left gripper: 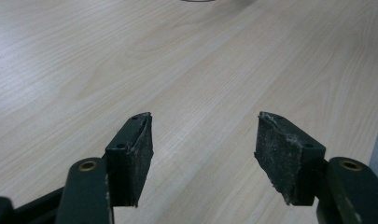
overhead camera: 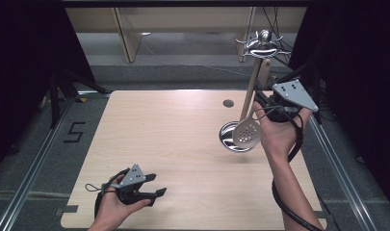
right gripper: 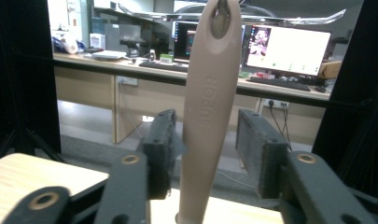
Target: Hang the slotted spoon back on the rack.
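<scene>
the beige slotted spoon with a long handle [overhead camera: 247,126] hangs upright from the metal hook stand [overhead camera: 263,44], its handle between the right gripper [right gripper: 210,135] fingers, spread wide, not clamped. left gripper [left gripper: 203,149] gapes wide, empty, low over the wooden desk [overhead camera: 173,139], well apart.

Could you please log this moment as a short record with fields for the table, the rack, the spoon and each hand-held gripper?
table: light wooden table, a small round grommet near its far edge
rack: metal utensil stand with a round shiny base on the table's right side
spoon: beige slotted spoon hanging from the stand's top, bowl down
left hand-held gripper: open, low over the near left of the table, holding nothing
right hand-held gripper: open, jaws either side of the spoon's handle, not closed on it
</scene>
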### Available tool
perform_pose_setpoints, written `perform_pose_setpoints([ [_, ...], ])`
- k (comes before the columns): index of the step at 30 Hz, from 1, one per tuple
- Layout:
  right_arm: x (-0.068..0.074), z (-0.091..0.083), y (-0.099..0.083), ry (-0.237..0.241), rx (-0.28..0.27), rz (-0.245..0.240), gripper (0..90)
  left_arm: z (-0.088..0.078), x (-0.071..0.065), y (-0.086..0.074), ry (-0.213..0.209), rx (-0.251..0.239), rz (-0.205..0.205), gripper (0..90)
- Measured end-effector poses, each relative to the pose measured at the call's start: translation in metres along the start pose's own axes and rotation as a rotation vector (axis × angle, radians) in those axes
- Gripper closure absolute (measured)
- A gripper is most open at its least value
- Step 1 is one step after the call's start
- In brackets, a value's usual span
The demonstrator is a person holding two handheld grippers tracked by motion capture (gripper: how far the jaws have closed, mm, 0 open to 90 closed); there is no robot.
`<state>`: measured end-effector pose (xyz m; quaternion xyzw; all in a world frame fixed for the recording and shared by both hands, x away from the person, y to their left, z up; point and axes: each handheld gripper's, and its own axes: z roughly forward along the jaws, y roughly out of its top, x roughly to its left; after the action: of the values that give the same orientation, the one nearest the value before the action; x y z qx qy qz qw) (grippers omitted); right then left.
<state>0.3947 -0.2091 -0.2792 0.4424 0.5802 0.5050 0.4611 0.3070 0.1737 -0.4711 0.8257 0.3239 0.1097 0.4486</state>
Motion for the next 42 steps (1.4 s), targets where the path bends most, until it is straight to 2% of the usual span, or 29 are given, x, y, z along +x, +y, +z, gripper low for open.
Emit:
perform_pose_setpoints([
  [3, -0.002, -0.003, -0.004, 0.007, 0.009, -0.019, 52.3, 0.000, 0.000, 0.000, 0.000, -0.003, -0.001, 36.2],
  [5, -0.004, -0.006, -0.009, 0.018, 0.018, -0.012, 49.8, -0.001, 0.000, -0.001, 0.001, -0.002, 0.000, 36.3],
  [6, -0.004, -0.008, -0.010, 0.023, 0.024, -0.008, 49.2, -0.001, 0.002, 0.000, 0.005, 0.000, 0.029, 36.3],
  [10, -0.007, -0.014, -0.017, 0.026, 0.038, 0.001, 45.5, 0.000, 0.002, -0.001, 0.012, -0.005, 0.029, 36.4],
  [11, -0.009, -0.016, -0.019, 0.034, 0.041, -0.012, 44.5, 0.000, 0.000, -0.001, 0.013, -0.005, 0.006, 36.4],
  [12, -0.010, -0.018, -0.020, 0.040, 0.051, -0.015, 44.0, 0.000, 0.000, -0.001, 0.013, -0.004, 0.005, 36.4],
  [13, -0.010, -0.019, -0.022, 0.039, 0.054, -0.004, 43.6, 0.000, 0.001, -0.001, 0.012, -0.007, 0.021, 36.4],
  [16, -0.015, -0.025, -0.027, 0.053, 0.069, -0.005, 42.4, 0.000, 0.002, -0.002, 0.013, -0.007, 0.026, 36.4],
  [17, -0.016, -0.028, -0.029, 0.057, 0.083, 0.009, 41.8, -0.001, 0.002, -0.002, 0.017, 0.003, 0.037, 36.4],
  [19, -0.020, -0.032, -0.033, 0.058, 0.089, 0.003, 41.1, -0.001, 0.002, -0.002, 0.018, 0.003, 0.039, 36.4],
  [21, -0.022, -0.037, -0.036, 0.062, 0.101, 0.017, 40.3, 0.000, 0.001, -0.002, 0.007, -0.004, 0.019, 36.4],
  [25, -0.029, -0.045, -0.045, 0.073, 0.119, 0.016, 39.0, -0.001, 0.002, -0.002, 0.013, 0.008, 0.019, 36.4],
  [26, -0.029, -0.047, -0.047, 0.071, 0.129, 0.031, 38.9, -0.002, 0.002, -0.002, 0.011, 0.014, 0.025, 36.4],
  [27, -0.032, -0.049, -0.051, 0.079, 0.133, 0.020, 38.6, -0.001, 0.002, -0.003, 0.014, 0.001, 0.016, 36.4],
  [28, -0.032, -0.052, -0.054, 0.079, 0.146, 0.031, 38.4, 0.000, 0.001, -0.003, 0.017, -0.005, 0.011, 36.4],
  [29, -0.035, -0.054, -0.058, 0.082, 0.150, 0.013, 38.0, -0.001, 0.002, -0.003, 0.019, -0.002, 0.017, 36.3],
  [30, -0.036, -0.056, -0.062, 0.089, 0.165, 0.027, 37.9, 0.000, 0.001, -0.004, 0.014, -0.008, -0.008, 36.3],
  [31, -0.036, -0.059, -0.066, 0.086, 0.177, 0.036, 37.8, 0.000, 0.001, -0.004, 0.017, -0.007, -0.009, 36.2],
  [33, -0.040, -0.062, -0.075, 0.086, 0.190, 0.018, 37.7, 0.000, 0.001, -0.004, 0.018, -0.005, 0.003, 36.2],
  [34, -0.041, -0.063, -0.078, 0.089, 0.200, 0.029, 37.6, 0.000, 0.002, -0.004, 0.011, 0.004, 0.019, 36.2],
  [36, -0.044, -0.067, -0.089, 0.089, 0.220, 0.026, 37.4, 0.000, 0.002, -0.004, 0.018, -0.004, 0.015, 36.0],
  [37, -0.044, -0.069, -0.092, 0.084, 0.235, 0.034, 37.2, 0.001, 0.001, -0.005, 0.018, -0.004, -0.008, 35.7],
  [38, -0.044, -0.072, -0.098, 0.084, 0.258, 0.039, 37.1, 0.000, 0.002, -0.005, 0.020, -0.003, -0.003, 35.2],
  [39, -0.047, -0.072, -0.103, 0.098, 0.258, 0.015, 36.8, 0.000, 0.003, -0.004, 0.015, -0.008, 0.003, 34.6],
  [40, -0.046, -0.075, -0.108, 0.085, 0.276, 0.032, 36.7, -0.001, 0.005, -0.004, 0.022, 0.015, 0.023, 33.8],
  [41, -0.046, -0.076, -0.112, 0.085, 0.281, 0.034, 36.7, 0.000, 0.003, -0.004, 0.014, -0.007, -0.014, 33.0],
  [42, -0.048, -0.078, -0.118, 0.092, 0.286, 0.028, 36.7, 0.000, 0.004, -0.004, 0.014, 0.008, -0.018, 31.9],
])
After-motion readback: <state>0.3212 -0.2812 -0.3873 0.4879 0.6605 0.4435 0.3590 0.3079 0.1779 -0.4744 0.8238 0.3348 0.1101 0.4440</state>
